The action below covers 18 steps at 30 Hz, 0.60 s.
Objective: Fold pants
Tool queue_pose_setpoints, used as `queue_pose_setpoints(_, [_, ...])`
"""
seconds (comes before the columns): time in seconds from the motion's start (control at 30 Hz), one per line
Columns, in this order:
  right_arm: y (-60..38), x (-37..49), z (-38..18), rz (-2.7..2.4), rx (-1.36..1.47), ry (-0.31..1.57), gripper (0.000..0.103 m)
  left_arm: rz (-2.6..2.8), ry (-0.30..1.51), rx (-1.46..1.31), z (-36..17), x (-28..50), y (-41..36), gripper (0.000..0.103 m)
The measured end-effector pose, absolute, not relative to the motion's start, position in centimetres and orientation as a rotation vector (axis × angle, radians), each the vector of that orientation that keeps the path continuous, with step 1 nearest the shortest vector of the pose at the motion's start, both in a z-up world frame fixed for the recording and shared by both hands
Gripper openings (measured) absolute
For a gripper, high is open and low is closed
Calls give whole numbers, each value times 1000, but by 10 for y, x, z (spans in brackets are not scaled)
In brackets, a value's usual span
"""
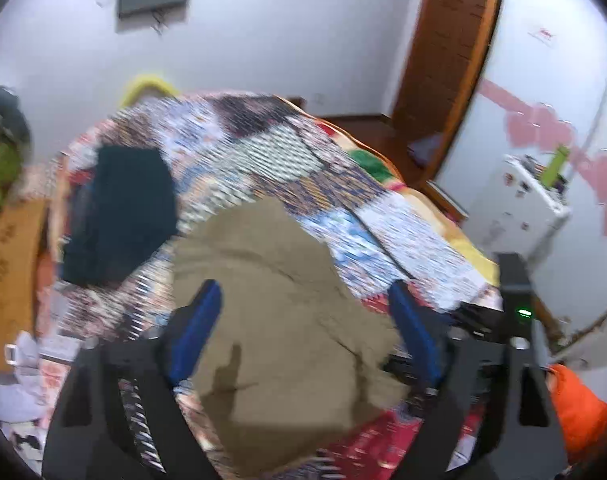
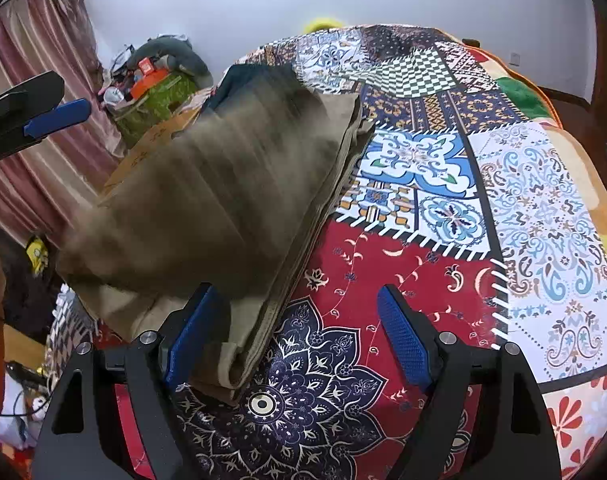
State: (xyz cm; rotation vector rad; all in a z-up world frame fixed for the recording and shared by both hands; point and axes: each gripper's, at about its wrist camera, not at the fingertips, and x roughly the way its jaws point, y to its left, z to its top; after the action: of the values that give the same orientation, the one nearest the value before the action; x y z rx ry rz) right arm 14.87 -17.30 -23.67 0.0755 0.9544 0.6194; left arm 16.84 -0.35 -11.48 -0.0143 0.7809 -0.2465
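Observation:
Khaki pants (image 1: 271,304) lie folded in a compact stack on a patchwork bedspread (image 1: 263,148). In the right wrist view the pants (image 2: 223,208) show stacked layers along their right edge. My left gripper (image 1: 303,312) is open, its blue fingers spread over the pants with nothing between them. My right gripper (image 2: 299,332) is open above the pants' near corner, its left finger (image 2: 191,340) beside the cloth. The left gripper's tip also shows in the right wrist view (image 2: 55,114), apart from the pants. The left wrist view is blurred.
A dark folded garment (image 1: 119,216) lies on the bed's far left. A cardboard box (image 1: 11,272) and green bag (image 2: 159,96) stand beyond the bed's left edge. A white appliance (image 1: 515,208) and wooden door (image 1: 451,56) are at right. Pink curtains (image 2: 43,80) hang at left.

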Motion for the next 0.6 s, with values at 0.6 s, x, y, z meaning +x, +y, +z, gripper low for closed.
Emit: queue_pose_setpoints(0.6, [-203,156,-223,541,148,913,79,20,980,-12,-194,331,95,99])
